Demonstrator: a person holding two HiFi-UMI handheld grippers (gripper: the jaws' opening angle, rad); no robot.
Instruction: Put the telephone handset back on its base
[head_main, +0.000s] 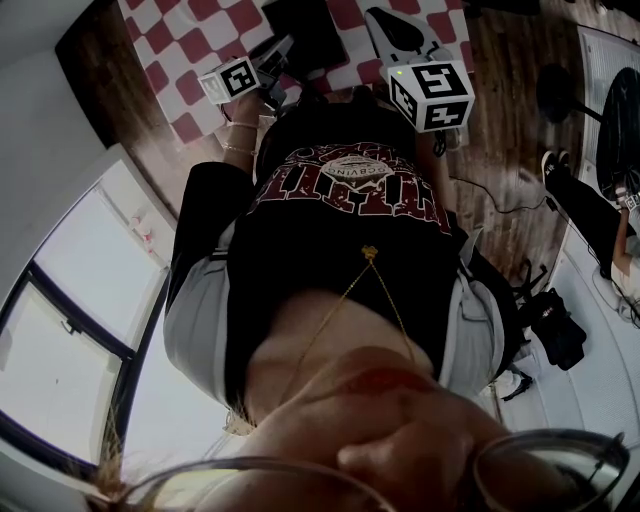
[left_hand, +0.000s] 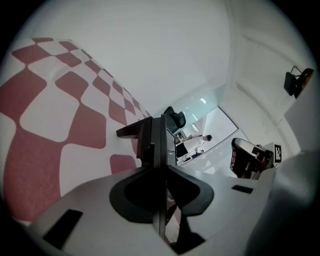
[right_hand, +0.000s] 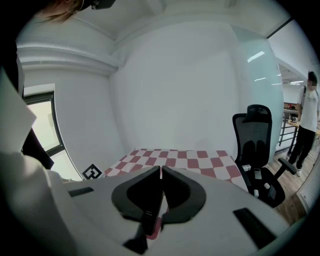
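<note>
Right hand-held gripper (right_hand: 160, 170), checkered table (right_hand: 176, 158) edge, chair (right_hand: 257, 147) beside

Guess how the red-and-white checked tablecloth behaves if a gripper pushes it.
The red-and-white checked tablecloth is probably floppy, since its right edge seems to hang down in the right gripper view. It would likely bunch or slide when pushed, as it looks thin and loosely laid.
</note>
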